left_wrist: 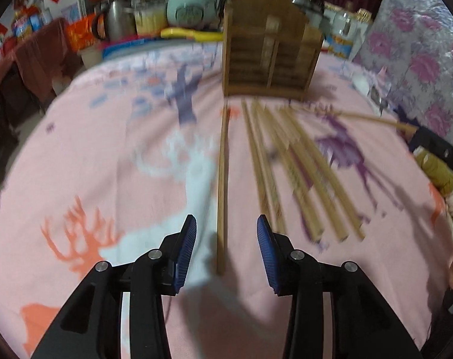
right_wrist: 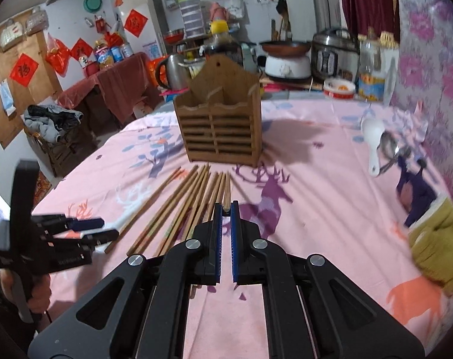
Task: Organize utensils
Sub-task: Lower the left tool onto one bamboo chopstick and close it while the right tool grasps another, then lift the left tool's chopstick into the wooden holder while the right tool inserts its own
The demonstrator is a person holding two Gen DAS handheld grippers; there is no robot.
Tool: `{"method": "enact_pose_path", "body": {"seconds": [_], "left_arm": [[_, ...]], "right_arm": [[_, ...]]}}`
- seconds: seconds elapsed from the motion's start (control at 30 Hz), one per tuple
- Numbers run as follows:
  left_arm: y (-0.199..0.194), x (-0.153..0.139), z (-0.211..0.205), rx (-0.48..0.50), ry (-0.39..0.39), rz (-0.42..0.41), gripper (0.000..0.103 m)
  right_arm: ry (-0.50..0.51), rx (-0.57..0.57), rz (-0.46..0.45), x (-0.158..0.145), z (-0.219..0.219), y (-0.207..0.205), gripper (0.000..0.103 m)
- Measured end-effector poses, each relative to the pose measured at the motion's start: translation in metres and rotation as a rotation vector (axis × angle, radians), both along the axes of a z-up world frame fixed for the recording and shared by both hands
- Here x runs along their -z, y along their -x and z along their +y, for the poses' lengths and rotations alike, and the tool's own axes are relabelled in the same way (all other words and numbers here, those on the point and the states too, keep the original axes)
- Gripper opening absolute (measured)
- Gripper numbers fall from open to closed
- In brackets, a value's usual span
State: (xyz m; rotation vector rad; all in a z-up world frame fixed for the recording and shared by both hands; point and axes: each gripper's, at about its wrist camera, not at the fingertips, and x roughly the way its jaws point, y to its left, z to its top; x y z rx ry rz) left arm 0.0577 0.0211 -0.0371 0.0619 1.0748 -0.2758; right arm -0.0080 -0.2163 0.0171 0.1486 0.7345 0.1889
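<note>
A wooden two-compartment utensil holder [left_wrist: 271, 56] [right_wrist: 220, 125] stands upright on the pink deer-print tablecloth [left_wrist: 106, 164]. Several wooden chopsticks [left_wrist: 301, 173] [right_wrist: 181, 209] lie fanned out in front of it. My left gripper [left_wrist: 226, 236] [right_wrist: 106, 229] is open and low over the cloth. A single chopstick [left_wrist: 222, 194] lies between its blue pads [left_wrist: 187, 239], and neither pad touches it. My right gripper [right_wrist: 226, 209] is shut on one chopstick [right_wrist: 226, 191] [left_wrist: 361, 117], which is lifted off the cloth and points toward the holder.
A white spoon [right_wrist: 373, 137] and a metal spoon [right_wrist: 389, 146] lie at the table's right side, near a yellow-green cloth [right_wrist: 439, 254]. A kettle [right_wrist: 172, 71], cookers [right_wrist: 334, 56] and jars crowd the far edge. A floral wall covering [right_wrist: 430, 59] borders the right.
</note>
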Motion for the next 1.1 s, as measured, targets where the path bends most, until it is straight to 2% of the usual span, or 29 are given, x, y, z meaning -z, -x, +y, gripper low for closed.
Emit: {"method": "enact_pose_path", "body": {"seconds": [0.1, 0.17, 0.2, 0.23, 0.27, 0.43, 0.57, 0.73, 1.1], "left_arm": [[0.006, 0.015, -0.002, 0.018, -0.049, 0.011, 0.040], [0.015, 0.016, -0.008, 0.041, -0.095, -0.024, 0.035], [0.019, 0.016, -0.010, 0.059, -0.094, -0.028, 0.030], [0.021, 0.015, -0.011, 0.070, -0.088, -0.028, 0.015], [0.023, 0.015, -0.012, 0.076, -0.083, -0.028, 0.006], [0.024, -0.001, -0.006, 0.041, -0.049, -0.066, 0.005], [0.017, -0.041, -0.012, 0.036, -0.006, -0.136, 0.005], [-0.002, -0.092, -0.031, 0.036, 0.018, -0.239, 0.005], [-0.046, -0.173, -0.051, 0.015, 0.123, -0.376, 0.005]], "right_arm": [[-0.009, 0.002, 0.008, 0.006, 0.000, 0.003, 0.006], [-0.022, 0.006, 0.009, 0.007, -0.003, 0.002, 0.006], [-0.027, 0.008, 0.010, 0.008, -0.005, 0.002, 0.006], [-0.030, 0.009, 0.011, 0.009, -0.005, 0.003, 0.006], [-0.035, 0.010, 0.012, 0.010, -0.007, 0.002, 0.006], [-0.044, 0.016, 0.004, 0.010, -0.008, 0.006, 0.006], [-0.035, 0.021, -0.035, -0.004, -0.007, 0.007, 0.006], [-0.014, 0.022, -0.098, -0.038, -0.003, -0.003, 0.006], [-0.041, 0.043, -0.234, -0.106, 0.002, -0.041, 0.006]]}}
